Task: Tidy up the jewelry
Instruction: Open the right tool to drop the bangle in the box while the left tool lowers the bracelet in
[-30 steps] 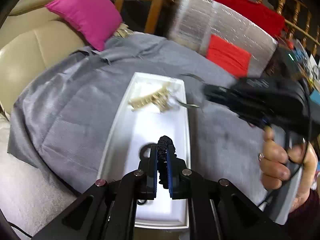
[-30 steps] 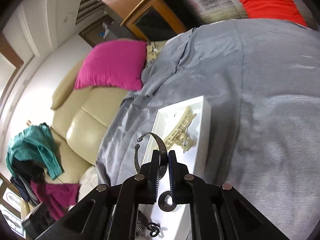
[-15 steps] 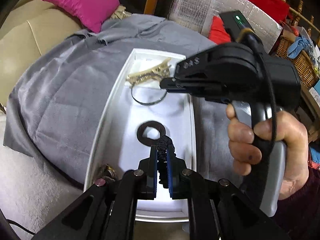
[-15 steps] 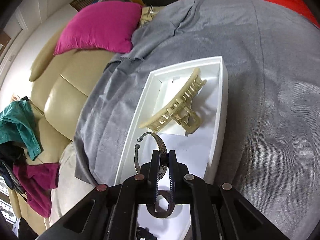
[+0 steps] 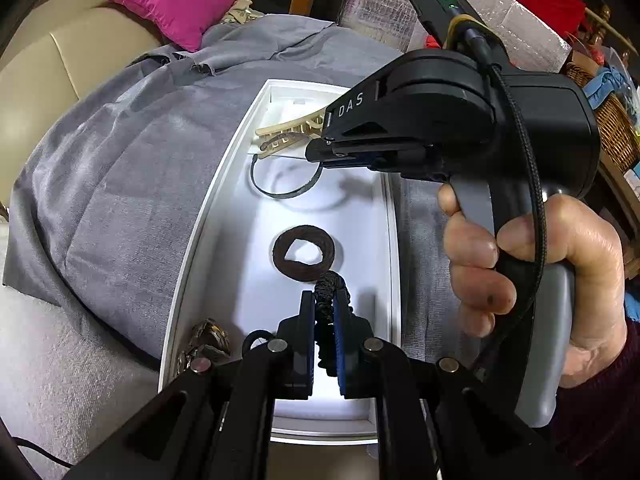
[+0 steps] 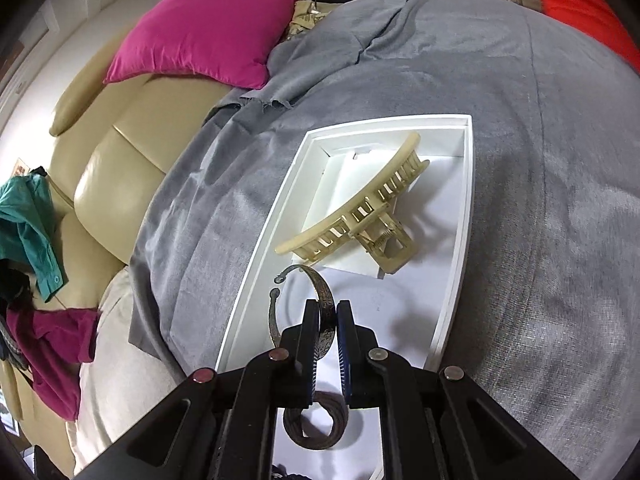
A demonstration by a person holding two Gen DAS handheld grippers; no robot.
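**Both pieces low over the tray, release pending**

The right gripper (image 6: 328, 320) has its fingers clamped on the metal cuff bangle (image 6: 316, 300), just short of the hair claw (image 6: 360, 216) in the white tray (image 5: 208, 240). The left gripper (image 5: 325, 308) pinches a black braided cord (image 5: 328, 284) beside the dark ring (image 5: 304, 252). Judged next: spread the right fingers so the bangle settles flat.

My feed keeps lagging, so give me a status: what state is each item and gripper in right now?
Left gripper: shut on the black braided bracelet.
Right gripper: shut on the metal cuff bangle, over the tray.
Hair claw clip: lying in the tray's far end.
Dark ring band: flat mid-tray.
White tray: open, on grey cloth.
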